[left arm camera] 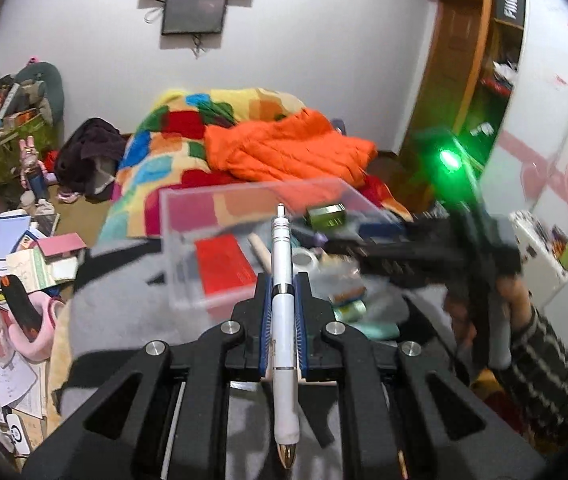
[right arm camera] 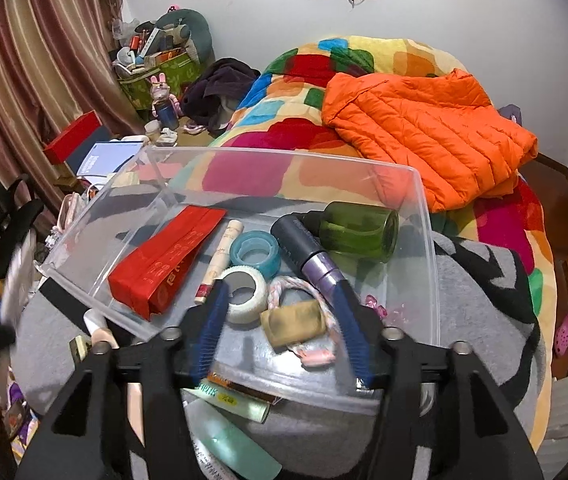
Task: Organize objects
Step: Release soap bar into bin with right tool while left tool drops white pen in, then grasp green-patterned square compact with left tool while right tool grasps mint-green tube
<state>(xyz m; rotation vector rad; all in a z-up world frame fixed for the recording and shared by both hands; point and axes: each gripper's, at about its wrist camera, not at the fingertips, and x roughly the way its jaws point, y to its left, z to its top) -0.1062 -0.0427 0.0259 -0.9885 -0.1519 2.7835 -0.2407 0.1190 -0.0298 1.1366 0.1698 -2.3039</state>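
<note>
My left gripper [left arm camera: 283,280] is shut on a white pen [left arm camera: 283,264] that points forward at the clear plastic box [left arm camera: 220,196]. My right gripper [right arm camera: 282,288] is open and empty just above the box's near wall [right arm camera: 428,280]. In the box lie a red packet [right arm camera: 164,260], a slim tube [right arm camera: 220,260], a teal tape roll [right arm camera: 255,252], a white tape roll [right arm camera: 244,294], a green bottle [right arm camera: 360,230], a black-and-purple bottle [right arm camera: 308,256] and a tan item on a rope [right arm camera: 296,322]. The right gripper shows blurred in the left wrist view [left arm camera: 424,248].
The box rests on a grey-and-black blanket [right arm camera: 484,300] on a bed with a patchwork cover [right arm camera: 284,92] and an orange jacket [right arm camera: 424,128]. Tubes and packets [right arm camera: 228,400] lie before the box. Cluttered papers and books [left arm camera: 16,248] crowd the left. A wardrobe [left arm camera: 464,60] stands right.
</note>
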